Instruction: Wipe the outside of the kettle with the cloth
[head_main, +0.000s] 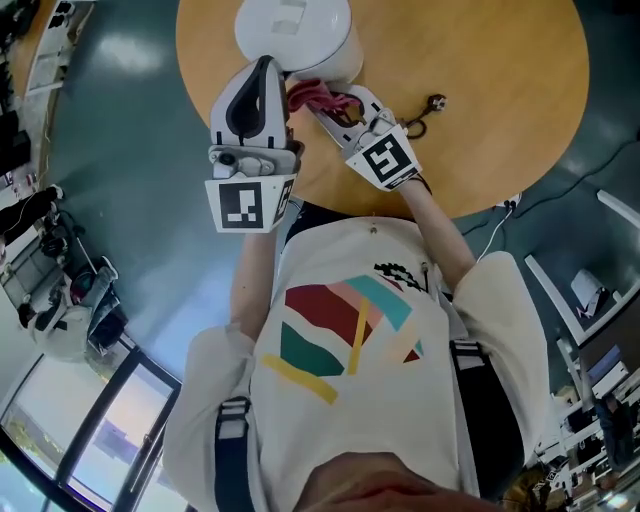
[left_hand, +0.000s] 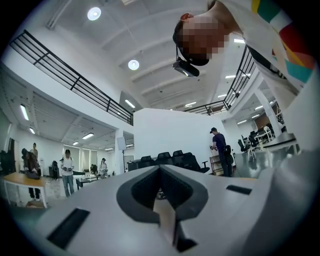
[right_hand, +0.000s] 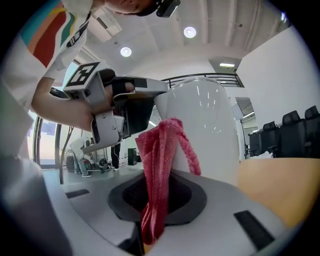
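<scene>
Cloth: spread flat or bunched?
Bunched. The red cloth stands as a narrow gathered strip pinched in the right hand-held gripper.

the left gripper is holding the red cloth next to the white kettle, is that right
Not the left: the right gripper holds the red cloth next to the white kettle, as the right gripper view shows. The left gripper is shut, with no cloth in it.

Open-plan ofc (desks (left_hand: 22, 178), chairs (left_hand: 187, 161))
</scene>
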